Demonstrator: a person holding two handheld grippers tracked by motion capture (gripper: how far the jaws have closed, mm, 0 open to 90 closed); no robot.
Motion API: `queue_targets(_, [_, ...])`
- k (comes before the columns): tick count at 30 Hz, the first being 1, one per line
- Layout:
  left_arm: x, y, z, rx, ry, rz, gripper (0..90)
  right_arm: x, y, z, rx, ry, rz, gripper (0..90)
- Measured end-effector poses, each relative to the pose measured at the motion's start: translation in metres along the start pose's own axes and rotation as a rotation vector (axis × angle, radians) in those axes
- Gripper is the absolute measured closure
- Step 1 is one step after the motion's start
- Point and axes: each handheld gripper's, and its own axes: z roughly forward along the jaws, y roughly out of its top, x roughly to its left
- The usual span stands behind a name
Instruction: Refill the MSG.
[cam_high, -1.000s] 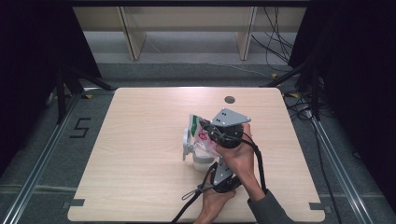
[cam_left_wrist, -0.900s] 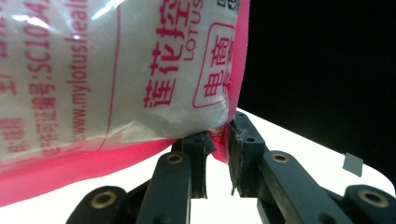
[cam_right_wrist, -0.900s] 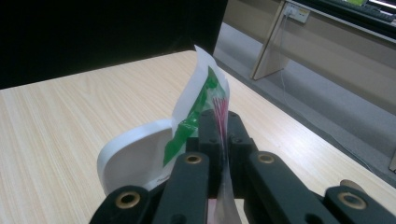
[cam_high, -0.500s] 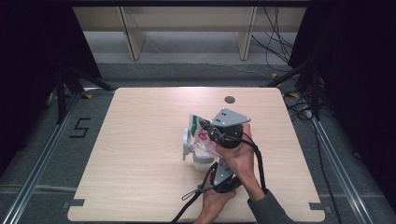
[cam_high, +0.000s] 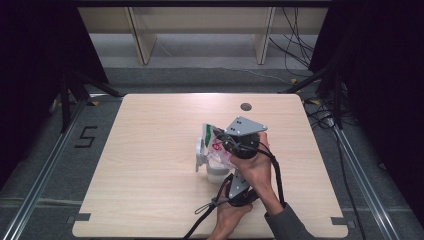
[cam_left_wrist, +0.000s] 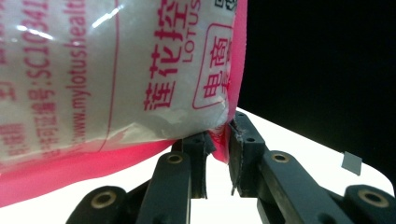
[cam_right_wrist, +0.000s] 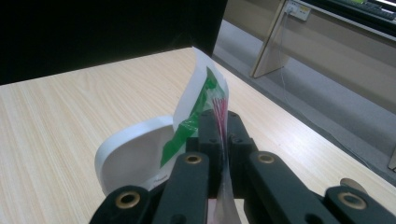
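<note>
Bag (cam_high: 214, 142) is being pinched by both grippers, left gripper (cam_left_wrist: 217, 140) low, right gripper (cam_right_wrist: 219, 123) high, likely tipping it over the white container (cam_high: 216, 172).

Hardly anything differs between the earlier high views and this one. The right gripper (cam_high: 227, 145) sits a touch lower over the white container (cam_high: 215, 170), and the top edge of the seasoning bag (cam_high: 212, 137) it pinches leans very slightly further toward the left of the table (cam_high: 150, 150). Any change in the left gripper (cam_high: 232, 187) is too small to tell.
</note>
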Motion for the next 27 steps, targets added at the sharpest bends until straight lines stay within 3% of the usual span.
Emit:
queue_targets(3, [0.0005, 0.0000, 0.0001, 0.000, 0.003, 0.002, 77.9, -0.0017, 0.0006, -0.0019, 0.000, 0.020, 0.014, 88.9])
queue_targets(9, [0.0008, 0.0001, 0.0009, -0.004, -0.011, -0.002, 77.9, -0.0016, 0.0010, -0.0024, -0.004, 0.017, 0.014, 88.9])
queue_targets(11, [0.0005, 0.0000, 0.0000, -0.003, 0.003, 0.001, 77.9, -0.0013, 0.0009, -0.0025, -0.004, 0.019, 0.014, 88.9])
queue_targets(27, [0.0001, 0.0000, -0.0002, -0.005, 0.003, 0.001, 77.9, -0.0017, 0.0012, -0.0031, -0.006, 0.017, 0.016, 88.9])
